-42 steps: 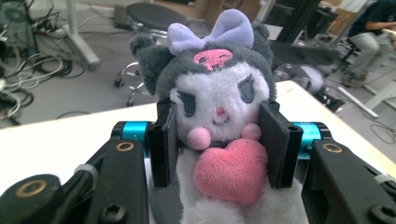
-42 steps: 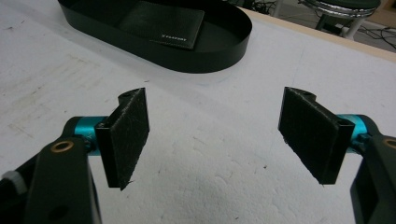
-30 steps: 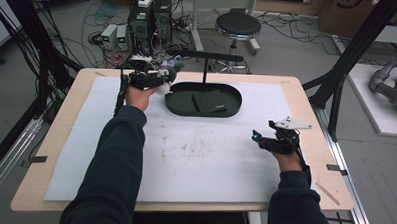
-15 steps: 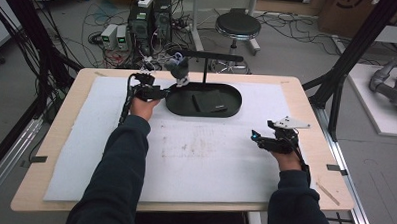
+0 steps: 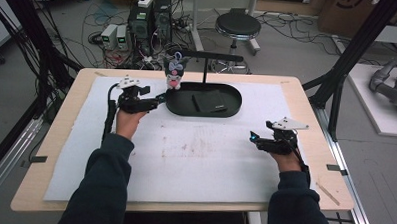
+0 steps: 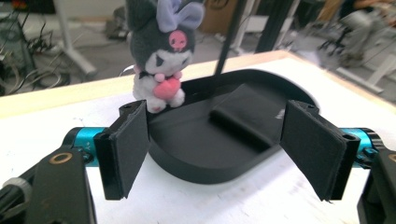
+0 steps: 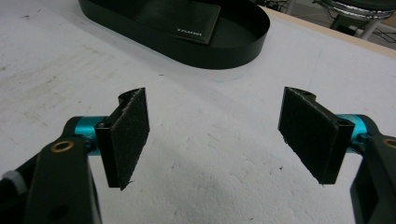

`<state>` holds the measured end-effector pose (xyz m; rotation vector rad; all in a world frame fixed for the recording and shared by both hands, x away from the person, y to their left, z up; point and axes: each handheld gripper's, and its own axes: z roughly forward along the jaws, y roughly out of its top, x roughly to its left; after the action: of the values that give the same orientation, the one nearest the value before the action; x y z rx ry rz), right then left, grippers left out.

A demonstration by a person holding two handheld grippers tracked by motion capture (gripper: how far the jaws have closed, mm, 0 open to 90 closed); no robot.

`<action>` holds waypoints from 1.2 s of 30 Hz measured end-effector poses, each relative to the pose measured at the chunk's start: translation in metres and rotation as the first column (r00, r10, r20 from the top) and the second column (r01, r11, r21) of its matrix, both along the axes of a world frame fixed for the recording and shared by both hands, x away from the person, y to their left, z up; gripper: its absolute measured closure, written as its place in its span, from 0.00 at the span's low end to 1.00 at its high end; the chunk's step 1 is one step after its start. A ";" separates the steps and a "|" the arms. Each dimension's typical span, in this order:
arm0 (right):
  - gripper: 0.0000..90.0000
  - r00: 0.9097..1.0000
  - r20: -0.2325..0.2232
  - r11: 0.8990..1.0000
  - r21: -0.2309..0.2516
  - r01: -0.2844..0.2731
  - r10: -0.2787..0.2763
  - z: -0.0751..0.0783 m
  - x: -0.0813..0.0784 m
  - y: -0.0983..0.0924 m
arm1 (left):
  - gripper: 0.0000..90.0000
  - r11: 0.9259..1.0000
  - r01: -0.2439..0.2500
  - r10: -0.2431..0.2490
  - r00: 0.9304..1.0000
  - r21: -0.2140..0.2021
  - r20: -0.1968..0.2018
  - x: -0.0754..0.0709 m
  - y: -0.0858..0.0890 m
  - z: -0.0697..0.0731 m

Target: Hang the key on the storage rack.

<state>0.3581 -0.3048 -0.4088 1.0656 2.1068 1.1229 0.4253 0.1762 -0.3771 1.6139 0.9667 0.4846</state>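
Note:
A small dark plush toy with a pink face and lilac ears hangs by its loop from the left end of the black stand's bar, its feet by the rim of the black oval tray. A flat black wallet lies in the tray. My left gripper sits just left of the tray; its jaws have just been opening and stand wide with nothing between them. In the left gripper view the plush toy is beyond the left gripper, apart from it. My right gripper rests open on the mat at the right, and the right gripper faces the tray.
A white foam mat covers the wooden table. Behind the table stand computer boxes with loose cables and a round stool. Black frame posts rise at both sides.
The left gripper carried the plush toy to the bar, let go of it, and drew back left and toward the person with open jaws. The right gripper has not moved.

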 end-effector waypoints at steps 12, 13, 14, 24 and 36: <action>0.24 1.000 0.017 1.000 -0.020 -0.006 0.006 0.004 -0.009 0.005 | 0.23 0.996 -0.012 0.003 0.995 0.091 0.096 -0.056 0.023 -0.008; 0.24 1.000 0.016 1.000 -0.020 -0.003 0.003 0.004 -0.010 0.006 | 0.23 0.995 -0.010 0.000 0.995 0.102 0.095 -0.060 0.023 -0.009; 0.24 1.000 0.021 1.000 -0.027 -0.003 0.004 0.005 -0.010 0.006 | 0.23 0.993 -0.009 -0.001 0.996 0.116 0.089 -0.063 0.024 -0.012; 0.24 1.000 0.013 0.999 -0.035 0.008 -0.007 0.004 -0.011 0.007 | 0.23 0.995 -0.021 0.014 0.997 0.100 0.075 -0.076 0.031 -0.026; 0.24 1.000 0.006 0.998 -0.056 -0.007 0.008 0.001 -0.009 0.009 | 0.23 0.996 -0.036 0.030 0.997 0.083 0.065 -0.088 0.042 -0.034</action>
<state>0.3487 -0.2953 -0.4074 1.0278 2.1261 1.0632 0.3378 0.2186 -0.4110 1.6499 0.9374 0.6028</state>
